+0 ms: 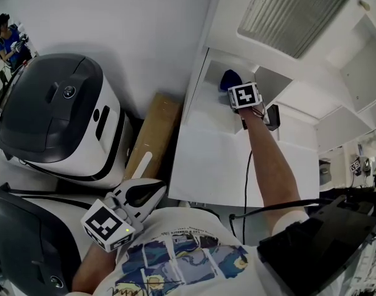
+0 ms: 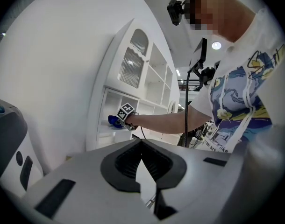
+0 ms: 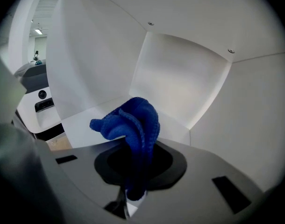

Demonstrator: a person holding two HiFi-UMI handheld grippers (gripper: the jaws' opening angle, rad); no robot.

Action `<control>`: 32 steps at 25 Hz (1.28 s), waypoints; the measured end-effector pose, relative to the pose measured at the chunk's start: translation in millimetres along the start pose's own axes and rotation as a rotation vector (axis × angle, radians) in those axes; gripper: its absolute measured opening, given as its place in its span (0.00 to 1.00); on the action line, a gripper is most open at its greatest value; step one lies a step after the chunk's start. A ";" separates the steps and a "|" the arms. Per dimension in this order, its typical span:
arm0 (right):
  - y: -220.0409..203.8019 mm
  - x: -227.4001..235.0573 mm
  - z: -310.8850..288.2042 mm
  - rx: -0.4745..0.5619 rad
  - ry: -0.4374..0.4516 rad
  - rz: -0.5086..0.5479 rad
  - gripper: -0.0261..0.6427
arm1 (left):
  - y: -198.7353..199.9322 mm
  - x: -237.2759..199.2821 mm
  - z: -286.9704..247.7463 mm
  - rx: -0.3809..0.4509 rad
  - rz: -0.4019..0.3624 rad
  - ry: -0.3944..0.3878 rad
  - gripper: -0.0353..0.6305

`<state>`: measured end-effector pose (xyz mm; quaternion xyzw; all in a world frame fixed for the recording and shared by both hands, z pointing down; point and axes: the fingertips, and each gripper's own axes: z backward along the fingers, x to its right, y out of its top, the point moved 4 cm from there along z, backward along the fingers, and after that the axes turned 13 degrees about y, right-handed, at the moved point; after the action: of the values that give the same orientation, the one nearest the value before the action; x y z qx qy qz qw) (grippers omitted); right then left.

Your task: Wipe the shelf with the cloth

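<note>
A bunched blue cloth is clamped between the jaws of my right gripper. That gripper reaches into an open compartment of the white cabinet, and the cloth hangs just over the white shelf board. The board and the compartment's back corner fill the right gripper view. My left gripper is held low near my body, away from the cabinet, jaws together and nothing in them. In the left gripper view the left gripper points toward the cabinet, where the cloth shows small.
Two big white and dark grey machines stand left of the cabinet, with a brown cardboard box between them and the cabinet's side. The cabinet has a louvred door above and more open compartments to the right. A cable hangs along my right arm.
</note>
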<state>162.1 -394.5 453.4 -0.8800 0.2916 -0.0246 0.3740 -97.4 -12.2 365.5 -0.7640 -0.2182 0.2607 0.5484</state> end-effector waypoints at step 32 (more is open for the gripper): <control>27.3 -57.8 5.0 0.087 0.055 -0.020 0.14 | -5.9 -23.5 18.8 -0.010 0.008 -0.039 0.07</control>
<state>102.1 -375.6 441.6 -0.8647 0.2918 -0.0654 0.4037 -127.8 -11.4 369.9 -0.7624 -0.2269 0.2767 0.5391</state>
